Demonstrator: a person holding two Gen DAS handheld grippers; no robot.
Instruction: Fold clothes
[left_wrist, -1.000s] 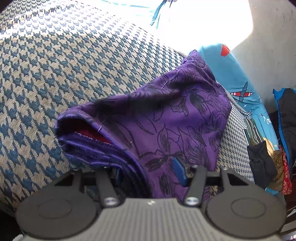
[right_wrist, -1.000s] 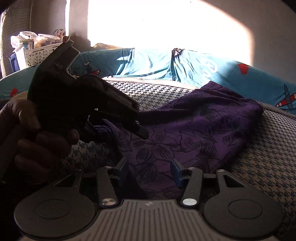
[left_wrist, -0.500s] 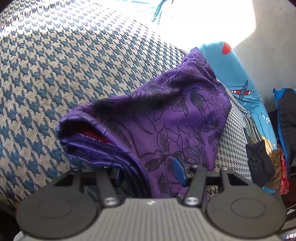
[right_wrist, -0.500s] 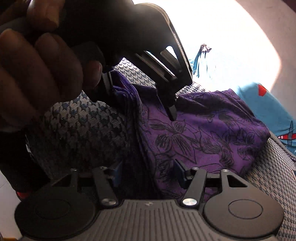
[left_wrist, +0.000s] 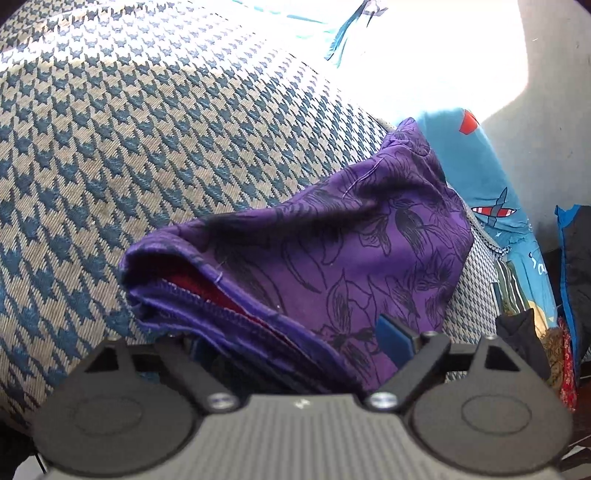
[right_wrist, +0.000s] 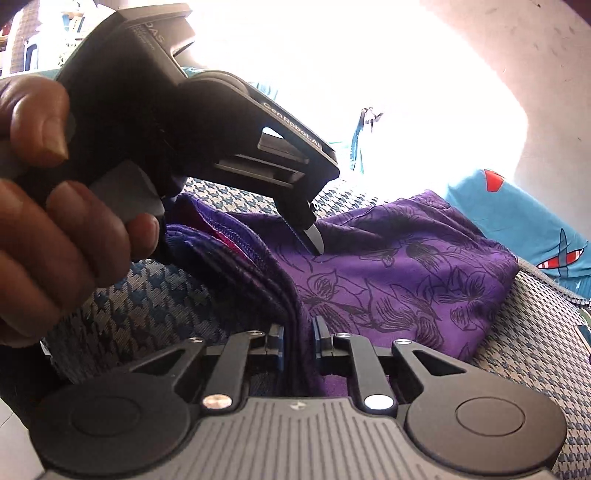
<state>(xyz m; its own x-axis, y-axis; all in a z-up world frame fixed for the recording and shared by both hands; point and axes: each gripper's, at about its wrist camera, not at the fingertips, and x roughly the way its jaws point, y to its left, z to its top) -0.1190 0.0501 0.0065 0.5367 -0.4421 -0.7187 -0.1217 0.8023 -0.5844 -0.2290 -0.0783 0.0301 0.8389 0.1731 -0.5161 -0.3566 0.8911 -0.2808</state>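
A folded purple garment (left_wrist: 351, 254) with a black flower print and a red lining lies on the houndstooth cushion (left_wrist: 147, 140). My left gripper (left_wrist: 295, 343) is open, with its fingers on either side of the garment's near folded edge. In the right wrist view the garment (right_wrist: 406, 280) lies ahead, and my right gripper (right_wrist: 297, 339) is shut on its stacked near edge. The left gripper (right_wrist: 236, 236) shows there too, held in a hand, one finger resting on the cloth.
A blue bedsheet with aeroplane prints (left_wrist: 498, 206) lies beyond the cushion, also in the right wrist view (right_wrist: 524, 225). Dark and coloured clothes (left_wrist: 528, 332) hang at the right. Bright sunlight washes out the wall behind.
My right gripper has closed on the garment's near edge. The left gripper stays open around the folded edge and has shifted a little closer.
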